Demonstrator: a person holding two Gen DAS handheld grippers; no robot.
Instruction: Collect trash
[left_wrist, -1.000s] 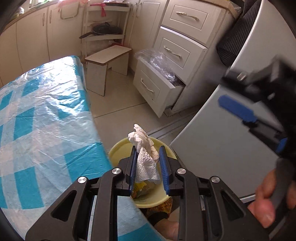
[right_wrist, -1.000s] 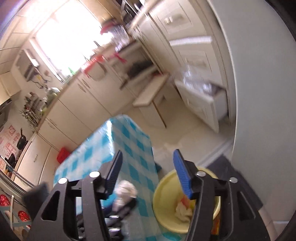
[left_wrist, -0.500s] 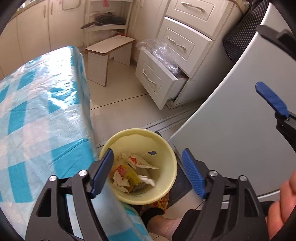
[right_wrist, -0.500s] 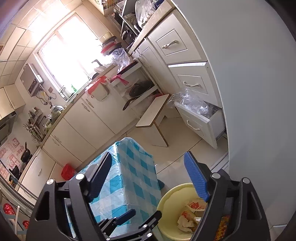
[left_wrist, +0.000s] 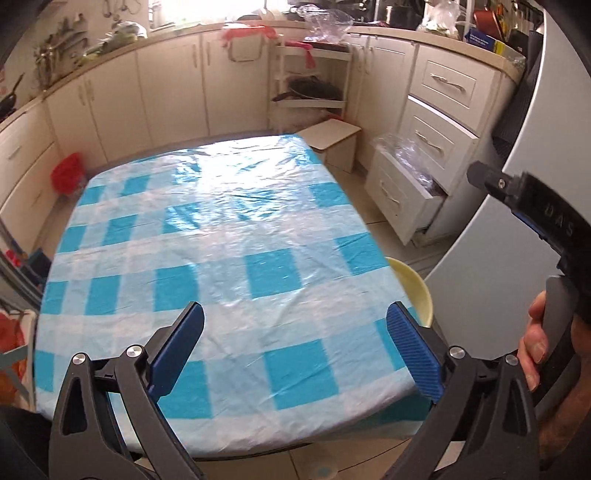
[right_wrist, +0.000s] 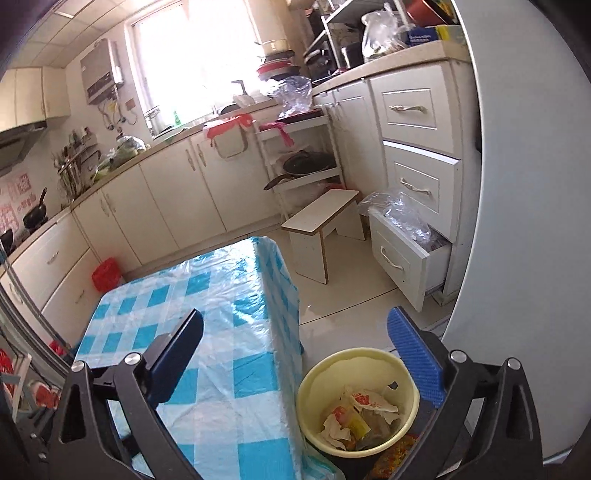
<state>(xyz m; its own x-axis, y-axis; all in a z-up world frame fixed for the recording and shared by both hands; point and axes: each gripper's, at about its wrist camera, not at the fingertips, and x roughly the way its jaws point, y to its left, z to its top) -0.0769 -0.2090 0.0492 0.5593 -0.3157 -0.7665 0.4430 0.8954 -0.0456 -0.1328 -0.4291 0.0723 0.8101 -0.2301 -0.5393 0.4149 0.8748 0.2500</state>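
Note:
A pale yellow bin (right_wrist: 402, 373) stands on the floor at the table's right edge, with crumpled paper and wrappers (right_wrist: 354, 413) lying inside. Only its rim (left_wrist: 415, 286) peeks past the tablecloth in the left wrist view. My left gripper (left_wrist: 295, 345) hangs over the near part of the blue-and-white checked tablecloth (left_wrist: 221, 236), its jaws opening wide with nothing between them. My right gripper (right_wrist: 295, 350) hovers above the table corner and the bin, jaws also opening, nothing held. The right gripper's body and the hand holding it (left_wrist: 535, 343) show at the right of the left wrist view.
A grey fridge side (right_wrist: 524, 221) rises right of the bin. An open bottom drawer (right_wrist: 402, 258) stuffed with plastic bags juts into the floor space. A small white stool (right_wrist: 321, 218) stands beyond the table, cream cabinets (left_wrist: 170, 85) line the far wall, and a red bag (left_wrist: 68, 171) sits left.
My left gripper let go of the white tissue over the bin, opened wide and swung left and up over the table. My right gripper opened further and rose slightly.

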